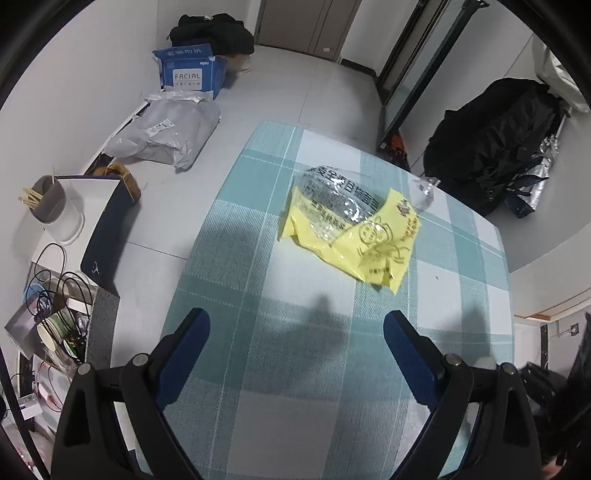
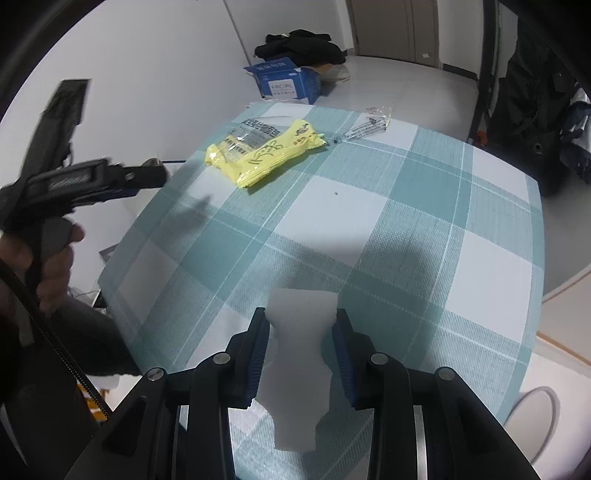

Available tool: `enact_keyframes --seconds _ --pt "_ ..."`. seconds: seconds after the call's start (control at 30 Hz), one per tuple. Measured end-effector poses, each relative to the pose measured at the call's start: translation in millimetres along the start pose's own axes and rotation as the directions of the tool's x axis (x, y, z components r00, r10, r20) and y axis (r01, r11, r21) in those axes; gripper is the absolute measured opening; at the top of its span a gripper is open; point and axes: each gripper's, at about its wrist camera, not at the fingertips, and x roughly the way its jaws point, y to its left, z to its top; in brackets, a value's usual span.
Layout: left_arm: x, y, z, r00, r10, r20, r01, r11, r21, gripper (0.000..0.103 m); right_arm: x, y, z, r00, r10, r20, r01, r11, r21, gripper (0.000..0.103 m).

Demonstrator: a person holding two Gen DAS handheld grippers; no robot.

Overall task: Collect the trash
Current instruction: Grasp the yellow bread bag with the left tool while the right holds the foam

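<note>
A crumpled yellow and clear snack wrapper (image 1: pixel 347 225) lies on the teal checked tablecloth (image 1: pixel 258 295); it also shows in the right wrist view (image 2: pixel 264 153). A small clear plastic scrap (image 1: pixel 424 190) lies behind it, seen too in the right wrist view (image 2: pixel 369 125). My left gripper (image 1: pixel 295 328) is open and empty, hovering short of the wrapper; it shows at the left of the right wrist view (image 2: pixel 147 173). My right gripper (image 2: pixel 299 325) is shut on a white paper piece (image 2: pixel 301 365), above the near part of the table.
On the floor to the left are a blue tissue carton (image 1: pixel 192 72), a grey plastic parcel (image 1: pixel 170 133), black clothes (image 1: pixel 214 33) and a cluttered shelf with cups (image 1: pixel 55 325). A black bag (image 1: pixel 491 144) sits to the right. A white bin rim (image 2: pixel 535 410) shows below the table.
</note>
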Motion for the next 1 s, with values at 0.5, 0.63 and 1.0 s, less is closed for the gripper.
enact_keyframes --seconds 0.5,0.63,1.0 --pt "34.0 -15.8 46.8 0.999 -0.008 -0.049 0.017 0.982 0.186 0.093 -22.5 -20.5 -5.2 0.995 0.093 0.047 -0.097 0.992 0.083 0.034" --pt "45.9 -17.6 54.8 0.998 0.014 -0.056 0.000 0.968 0.250 0.093 -23.5 -23.0 -4.5 0.994 0.095 0.051 -0.099 0.992 0.082 0.034" --pt "66.0 -9.8 68.2 0.992 -0.016 -0.126 0.049 0.965 0.257 0.093 -16.4 -29.8 -3.3 0.995 0.092 0.035 -0.095 0.990 0.101 0.034"
